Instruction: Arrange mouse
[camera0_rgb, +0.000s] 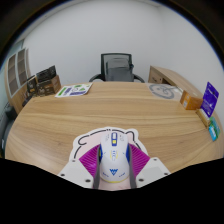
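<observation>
A white mouse (113, 156) with blue and yellow marks lies lengthwise between my fingers, nose pointing away from me. My gripper (113, 166) is shut on the mouse. The left magenta pad (91, 162) and the right one (136, 160) press on its two sides. Under and around the mouse is a white, irregularly shaped mouse mat (84, 147) with pink marks, lying on the near part of the wooden table (110, 112). I cannot tell whether the mouse rests on the mat or is held just above it.
A black office chair (118, 67) stands behind the table's far edge. A booklet (74, 90) lies at the far left. A round object (162, 90), a brown box (190, 98) and a purple box (210, 97) are at the right. Shelves (28, 84) stand at the left.
</observation>
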